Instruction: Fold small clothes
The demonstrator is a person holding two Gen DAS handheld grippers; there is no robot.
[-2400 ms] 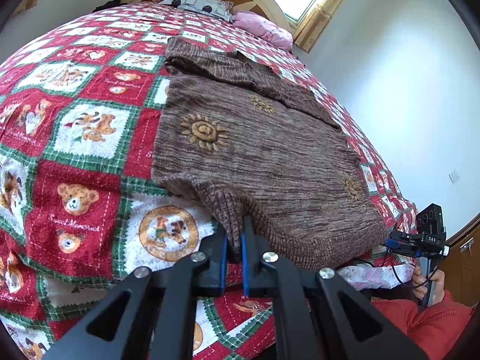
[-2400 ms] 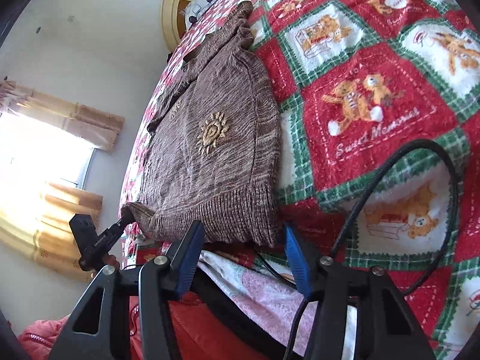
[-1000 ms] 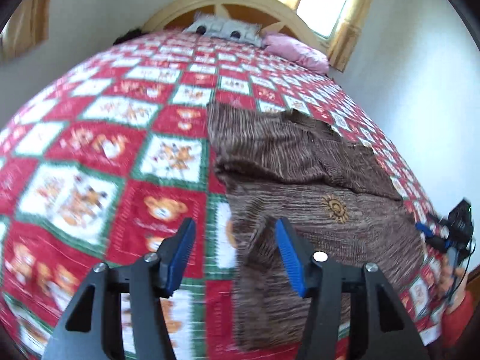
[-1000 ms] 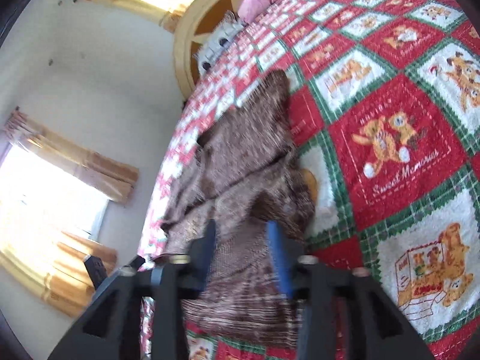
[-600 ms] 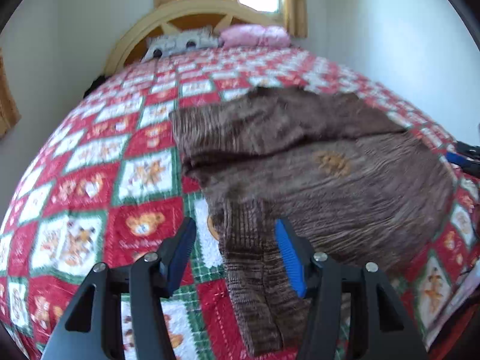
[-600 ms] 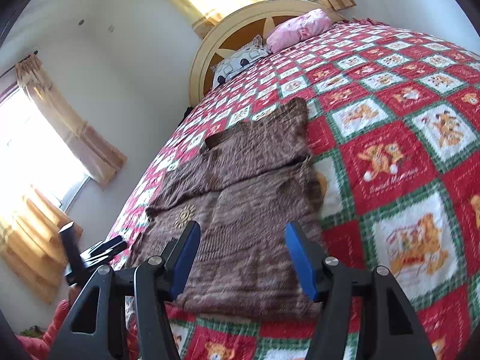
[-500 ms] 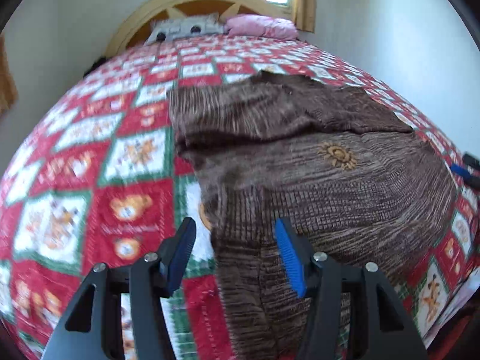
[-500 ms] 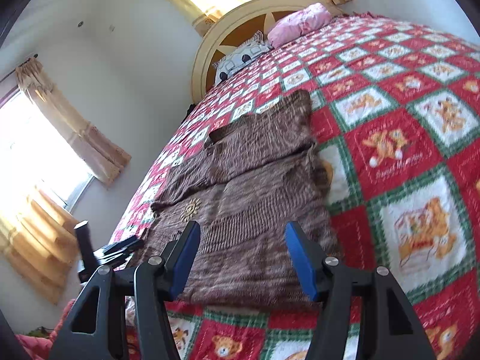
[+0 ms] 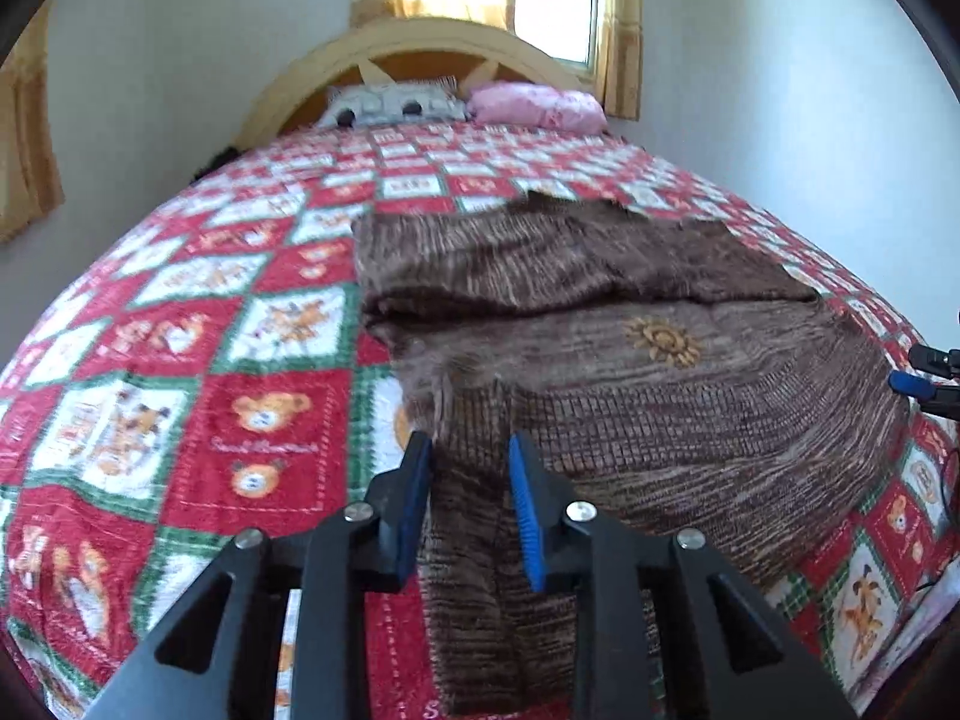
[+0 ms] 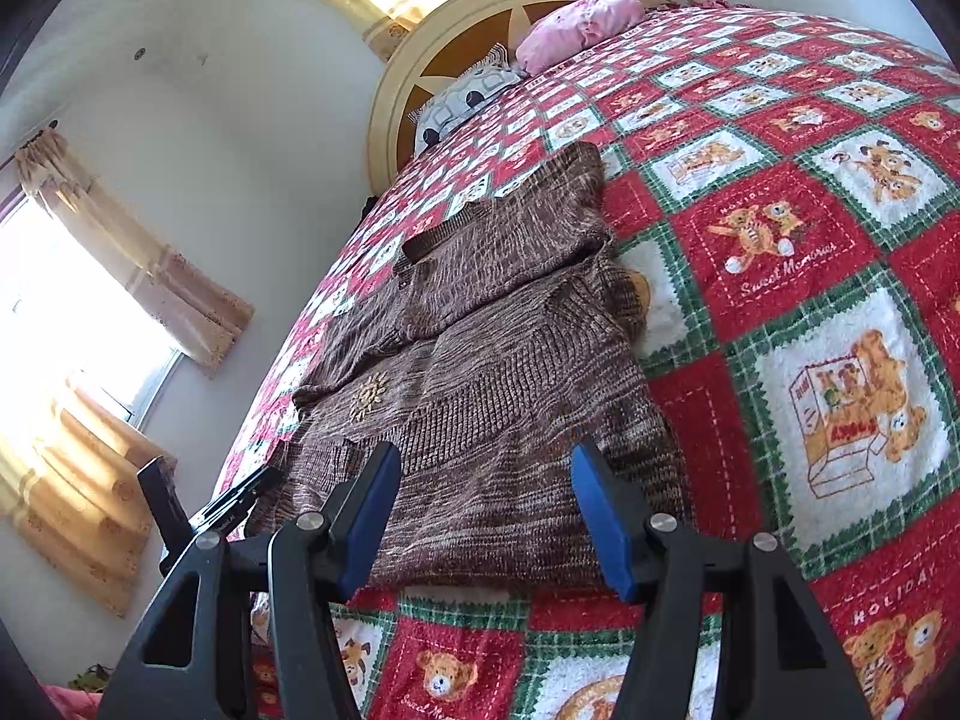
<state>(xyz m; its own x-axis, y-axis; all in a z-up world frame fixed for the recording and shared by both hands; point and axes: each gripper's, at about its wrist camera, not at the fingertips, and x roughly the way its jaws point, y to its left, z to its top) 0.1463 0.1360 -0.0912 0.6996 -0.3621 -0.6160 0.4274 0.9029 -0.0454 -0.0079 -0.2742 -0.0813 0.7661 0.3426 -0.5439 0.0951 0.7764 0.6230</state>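
While the left gripper (image 9: 468,468), its jaws just narrowing, straddles a raised fold of the brown sweater (image 9: 648,396) without visibly pinching it, the garment lies near the bed's (image 9: 180,360) foot edge, and the right gripper (image 10: 483,495) hovers unclenched, empty.
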